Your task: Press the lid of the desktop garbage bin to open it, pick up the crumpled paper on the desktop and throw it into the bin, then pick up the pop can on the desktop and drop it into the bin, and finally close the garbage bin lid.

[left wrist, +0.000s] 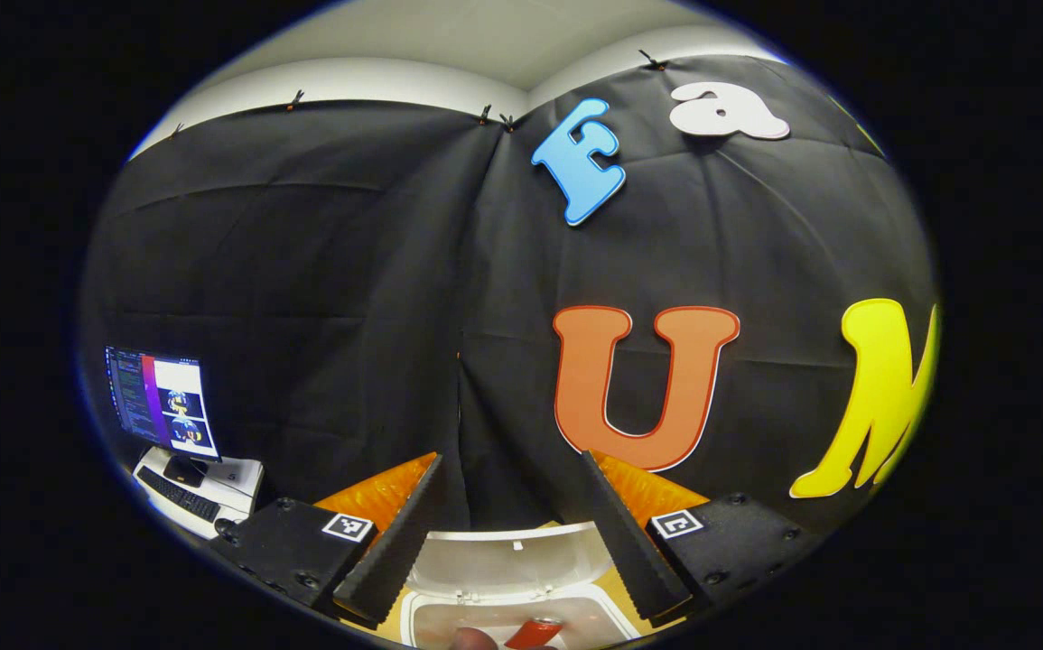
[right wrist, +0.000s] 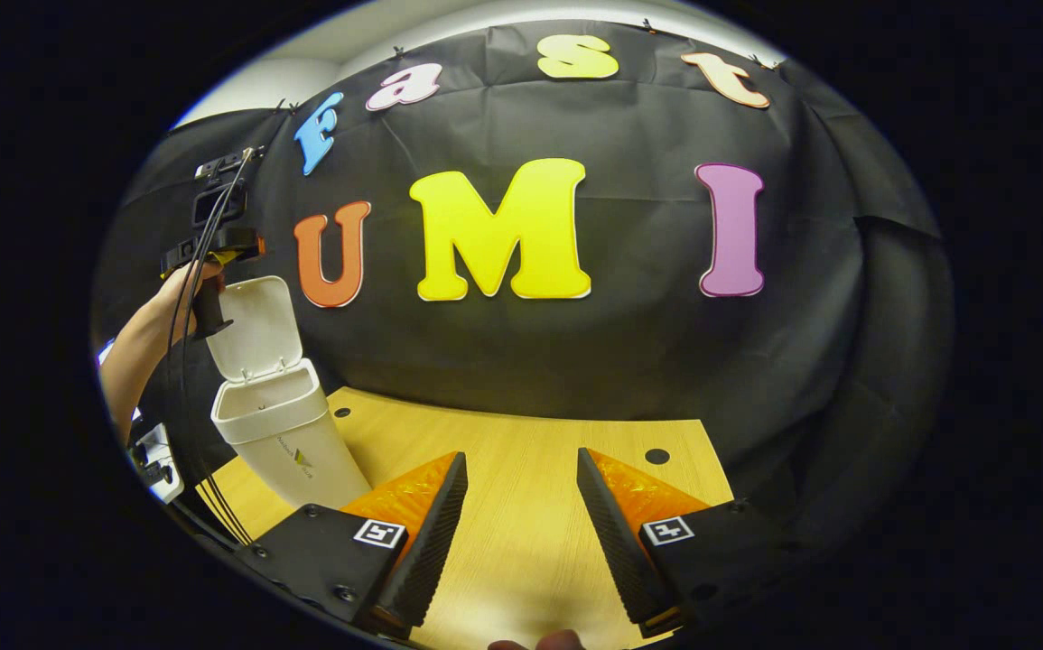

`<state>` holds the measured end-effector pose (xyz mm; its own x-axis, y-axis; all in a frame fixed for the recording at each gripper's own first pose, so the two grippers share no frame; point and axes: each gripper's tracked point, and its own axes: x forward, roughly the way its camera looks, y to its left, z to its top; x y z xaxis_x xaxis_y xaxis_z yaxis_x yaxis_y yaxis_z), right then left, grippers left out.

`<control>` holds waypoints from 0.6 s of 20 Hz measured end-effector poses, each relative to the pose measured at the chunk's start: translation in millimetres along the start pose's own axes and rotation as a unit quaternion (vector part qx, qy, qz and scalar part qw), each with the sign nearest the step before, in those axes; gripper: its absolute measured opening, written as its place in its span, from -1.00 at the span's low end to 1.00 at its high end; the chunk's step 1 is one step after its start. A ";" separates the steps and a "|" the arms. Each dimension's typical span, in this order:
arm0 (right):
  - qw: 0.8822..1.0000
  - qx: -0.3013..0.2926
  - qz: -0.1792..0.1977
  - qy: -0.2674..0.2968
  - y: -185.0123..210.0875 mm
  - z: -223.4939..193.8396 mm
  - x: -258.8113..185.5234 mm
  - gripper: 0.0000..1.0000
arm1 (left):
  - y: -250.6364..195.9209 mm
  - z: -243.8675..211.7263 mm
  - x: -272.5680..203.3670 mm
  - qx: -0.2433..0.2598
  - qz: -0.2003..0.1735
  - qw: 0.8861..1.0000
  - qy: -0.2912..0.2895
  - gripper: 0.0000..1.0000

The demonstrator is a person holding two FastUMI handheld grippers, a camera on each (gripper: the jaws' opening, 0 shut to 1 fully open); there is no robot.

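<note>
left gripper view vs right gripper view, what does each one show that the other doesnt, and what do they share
Left gripper view: it looks down into the open bin, where a red pop can lies inside, and a monitor with a keyboard stands off to the side.

Right gripper view: the wooden table, the bin's outside wall, and a hand holding the left gripper's handle above the bin.

Both: the white bin with its lid raised, the black cloth wall, and each view's own gripper, open and holding nothing.
</note>
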<state>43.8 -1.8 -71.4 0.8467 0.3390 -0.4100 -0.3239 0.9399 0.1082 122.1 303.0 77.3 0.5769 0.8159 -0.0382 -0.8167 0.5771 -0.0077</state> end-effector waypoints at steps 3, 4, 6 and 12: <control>1.000 0.011 -0.012 0.006 -7.8 -1.7 1.4 0.60 | 2.3 -14.0 13.7 0.018 0.014 1.000 0.016 0.91; 1.000 0.014 -0.015 0.006 -8.8 -1.6 1.4 0.60 | 2.5 -22.4 16.1 0.015 0.015 0.999 0.025 0.91; 1.000 0.012 -0.018 0.006 -9.2 -1.9 1.0 0.60 | 0.4 -36.1 16.4 0.006 0.014 0.999 0.048 0.92; 1.000 0.017 -0.017 0.004 -15.9 -7.7 -1.7 0.60 | -3.2 -41.4 -3.3 0.015 0.012 0.998 0.061 0.91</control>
<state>44.3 -17.6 -79.4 0.8534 0.3060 -0.4219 -0.2799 0.9519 0.1243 122.2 297.0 36.0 0.5495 0.8201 -0.1595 -0.8282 0.5598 0.0252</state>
